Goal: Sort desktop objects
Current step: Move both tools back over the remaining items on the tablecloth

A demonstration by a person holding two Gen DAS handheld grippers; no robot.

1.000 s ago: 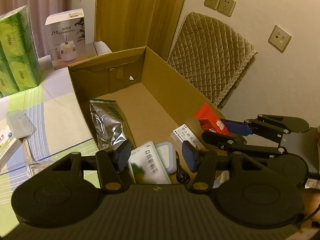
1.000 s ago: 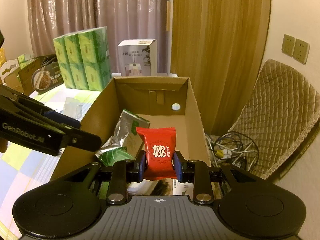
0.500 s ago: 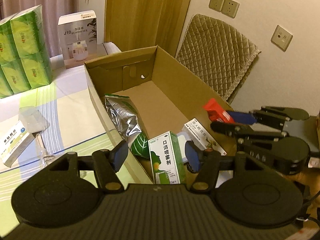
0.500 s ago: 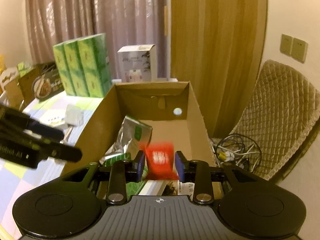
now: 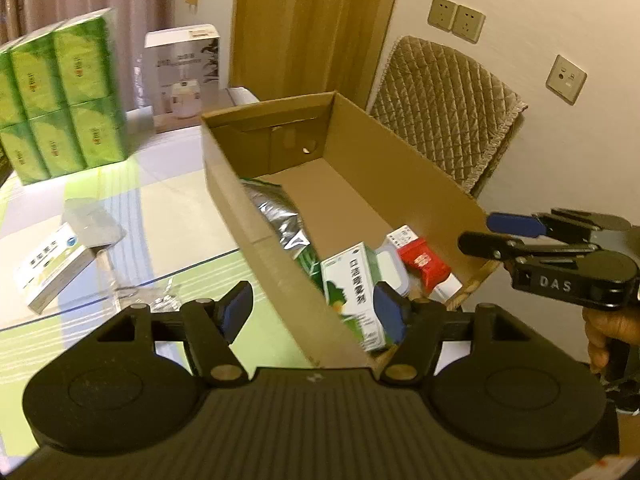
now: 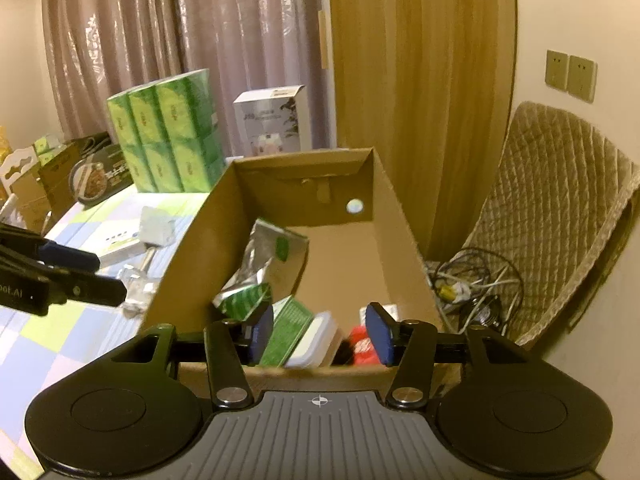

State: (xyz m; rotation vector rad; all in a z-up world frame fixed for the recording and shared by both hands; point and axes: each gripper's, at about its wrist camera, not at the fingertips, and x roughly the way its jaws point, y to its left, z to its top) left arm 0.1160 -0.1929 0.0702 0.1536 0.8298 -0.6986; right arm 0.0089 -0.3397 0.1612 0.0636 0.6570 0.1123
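**Cardboard box filling, both hands free**

Left of the cardboard box [image 5: 280, 264], a white medicine carton [image 5: 52, 268] waits on the counter [image 5: 168, 216]. The left gripper [image 5: 312, 312] has its fingers opening, empty. Inside lies the red packet [image 5: 424, 264]; the right gripper [image 6: 320, 332] is opening, empty. Release looks done; next, fetch the carton.

Two black hand-held grippers with blue pads

Each gripper, the left gripper [image 5: 313, 311] and the right gripper [image 6: 319, 334], is made of black plastic, with a ribbed grey-black middle and a round black disc on each side. Two black fingers [image 5: 208, 332] are fixed with shiny round screws, and dark blue pads [image 6: 379, 334] are set at the tips. White letters "DAS" are printed on the side of the right gripper. A small white cross mark is seen on each body.
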